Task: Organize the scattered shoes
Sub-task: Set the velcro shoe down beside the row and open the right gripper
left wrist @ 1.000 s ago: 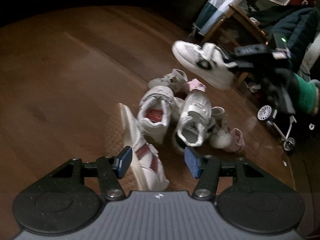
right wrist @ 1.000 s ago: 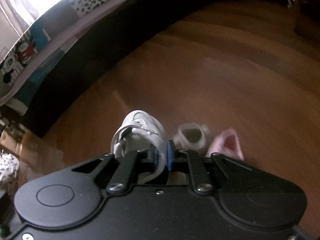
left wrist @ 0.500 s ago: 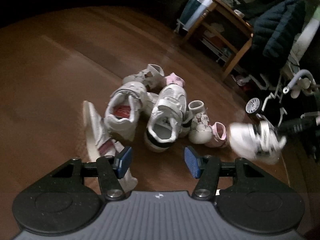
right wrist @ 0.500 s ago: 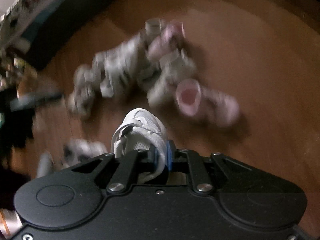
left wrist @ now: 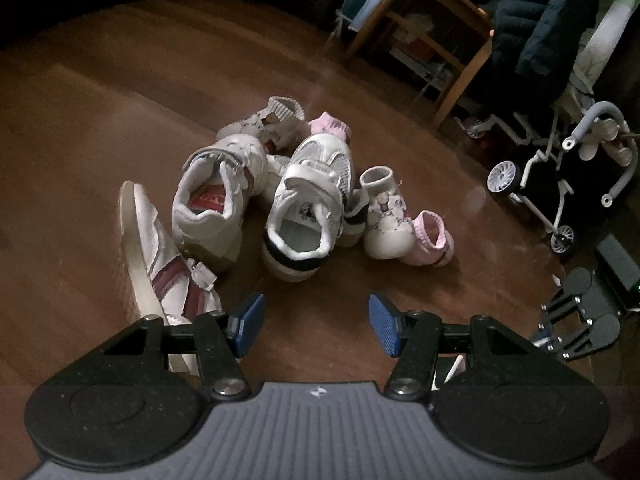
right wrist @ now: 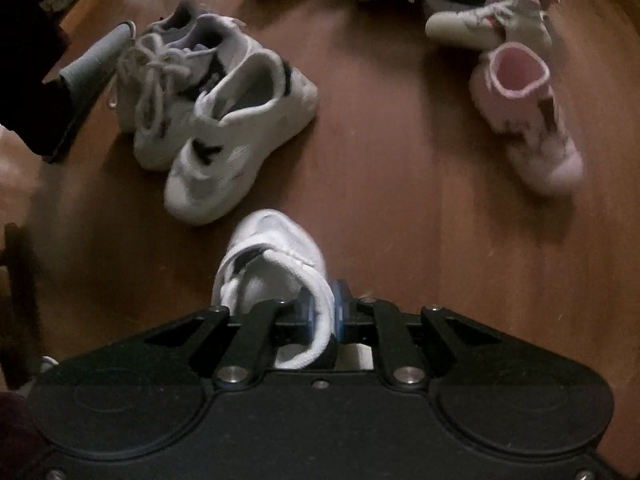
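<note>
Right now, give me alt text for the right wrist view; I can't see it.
The right gripper is shut on the collar of a small white sneaker hanging over a wooden floor. Two white sneakers lie ahead on the left, a pink bootie on the right.

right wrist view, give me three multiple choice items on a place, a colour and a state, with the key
1. Where does the pink bootie lie?
A. on the wooden floor
B. on a shelf
C. in a box

2. What colour is the shoe in the right gripper?
A. red
B. white
C. green

3. How do the right gripper's jaws stand?
A. wide open and empty
B. out of view
C. shut on the white sneaker

Key: 1 A, bare floor surrounds it; 2 B, its upper is white; 3 C, the blue pads pinch its collar.
</note>
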{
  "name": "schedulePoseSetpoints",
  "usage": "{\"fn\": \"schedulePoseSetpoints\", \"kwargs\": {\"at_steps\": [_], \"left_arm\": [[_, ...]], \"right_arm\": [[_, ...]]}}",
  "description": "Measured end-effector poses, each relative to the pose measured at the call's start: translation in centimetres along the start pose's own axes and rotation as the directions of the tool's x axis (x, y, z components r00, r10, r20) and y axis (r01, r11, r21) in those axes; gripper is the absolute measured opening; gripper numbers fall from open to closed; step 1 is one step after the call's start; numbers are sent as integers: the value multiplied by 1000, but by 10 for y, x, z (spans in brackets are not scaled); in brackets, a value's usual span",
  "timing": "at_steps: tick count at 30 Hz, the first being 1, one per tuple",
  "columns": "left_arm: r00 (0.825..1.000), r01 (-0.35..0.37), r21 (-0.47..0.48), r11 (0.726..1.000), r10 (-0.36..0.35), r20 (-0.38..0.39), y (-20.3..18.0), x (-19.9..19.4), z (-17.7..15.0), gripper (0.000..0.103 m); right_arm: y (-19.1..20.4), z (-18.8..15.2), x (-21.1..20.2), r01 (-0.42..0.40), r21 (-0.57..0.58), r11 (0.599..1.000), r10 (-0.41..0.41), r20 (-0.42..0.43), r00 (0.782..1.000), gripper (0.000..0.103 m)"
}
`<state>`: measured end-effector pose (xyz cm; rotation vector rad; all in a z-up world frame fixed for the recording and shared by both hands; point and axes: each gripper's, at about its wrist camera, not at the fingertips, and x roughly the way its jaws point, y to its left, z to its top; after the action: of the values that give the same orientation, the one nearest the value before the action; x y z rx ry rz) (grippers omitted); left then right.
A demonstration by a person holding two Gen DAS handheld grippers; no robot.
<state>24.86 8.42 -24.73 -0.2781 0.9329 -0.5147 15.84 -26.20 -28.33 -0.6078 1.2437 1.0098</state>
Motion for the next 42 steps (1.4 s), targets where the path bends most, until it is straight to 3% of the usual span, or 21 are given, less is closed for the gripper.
{"fn": "schedulePoseSetpoints", "kwargs": {"at_steps": [4,6,7,8,9,12,13,14,17,22,24,25,26,29,31,34,36,39,42], "left_arm": [[1000,11,13,1000,-11,-4,-5,1,0,57],[1000,14,16,1000,-14,-2,-5,0,-1,57],[1000,14,16,1000,-14,-1,-5,0,-1,57],[1000,12,13,1000,-12,3,-4,-2,-1,57],[1000,12,11,1000,-12,6,-3,-3,-1,57],[1000,15,8,1000,-15,17,-1,-7,-1,57],[1000,16,7,1000,-16,20,0,-8,-1,57],[1000,17,5,1000,-17,23,0,-9,0,57],[999,21,1,1000,-21,33,1,-12,1,57],[999,20,4,1000,-20,41,1,-18,1,57],[999,12,-4,1000,-12,39,4,-18,0,57],[999,8,-8,1000,-8,39,5,-18,-1,57],[999,6,-11,1000,-6,37,7,-17,-1,57],[999,6,-18,1000,-5,37,10,-17,0,57],[999,6,-21,1000,-5,37,11,-16,0,57],[999,6,-24,1000,-5,39,12,-17,1,57],[999,5,-24,1000,-5,39,12,-17,1,57],[999,2,-23,1000,-1,38,12,-18,-1,57],[999,5,-23,1000,-5,35,11,-18,-2,57]], "right_arm": [[-10,22,10,72,33,997,-73,44,996,20],[-15,32,18,102,123,987,-109,53,993,27],[-16,33,19,107,152,983,-115,50,992,35],[-19,34,20,117,210,971,-129,44,991,50],[-23,32,17,124,267,956,-138,37,990,55],[-35,23,7,136,446,885,-160,18,987,57],[-40,17,2,133,521,843,-163,12,987,58],[-46,8,-4,119,630,768,-158,5,987,58],[-49,-9,-6,92,750,655,-142,3,990,58],[-51,-10,6,113,792,600,-169,-12,986,57],[-55,-10,16,124,800,587,-180,-20,983,49],[-56,-10,19,133,794,593,-184,-27,983,31],[-56,-11,21,148,765,627,-190,-35,981,26],[-55,-11,25,176,668,723,-193,-49,980,20],[-49,-4,22,176,525,833,-177,-48,983,19],[-35,11,17,155,316,936,-156,-20,988,19],[-20,26,15,140,132,981,-139,-15,990,18],[10,46,18,159,-143,977,-163,-16,987,18],[26,62,23,173,-236,956,-175,13,984,18]]}}
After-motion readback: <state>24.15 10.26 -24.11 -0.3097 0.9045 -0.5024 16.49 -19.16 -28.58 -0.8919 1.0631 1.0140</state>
